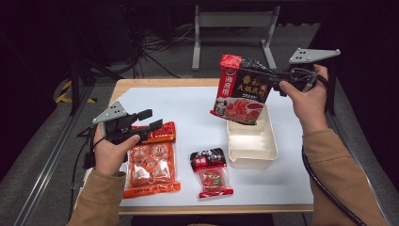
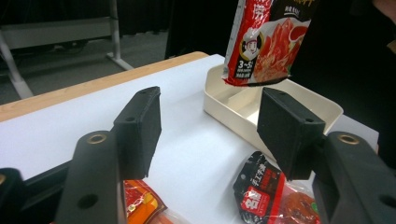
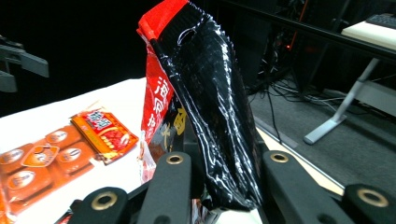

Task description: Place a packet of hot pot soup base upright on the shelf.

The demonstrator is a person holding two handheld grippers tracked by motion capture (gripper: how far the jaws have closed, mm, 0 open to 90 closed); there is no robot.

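The right hand-held gripper [image 1: 276,81] is clamped on the edge of a large red-and-black pouch [image 1: 241,89], holding it in the air above the far end of a cream tray [image 1: 251,157]. In the right gripper view the pouch [image 3: 205,116] sits pinched between the two jaws, its glossy black back turned to the camera. In the left gripper view its lower edge [image 2: 266,42] hangs just over the tray [image 2: 327,109] without touching it.

The left hand-held gripper [image 1: 149,121] stands open and empty, jaws well apart, above the orange pack [image 1: 151,165] at the near left of the white worktop [image 1: 188,113]. A small red-and-black sachet [image 1: 211,172] lies between the orange pack and the tray. A smaller red packet [image 3: 105,133] lies at the orange pack's far end.
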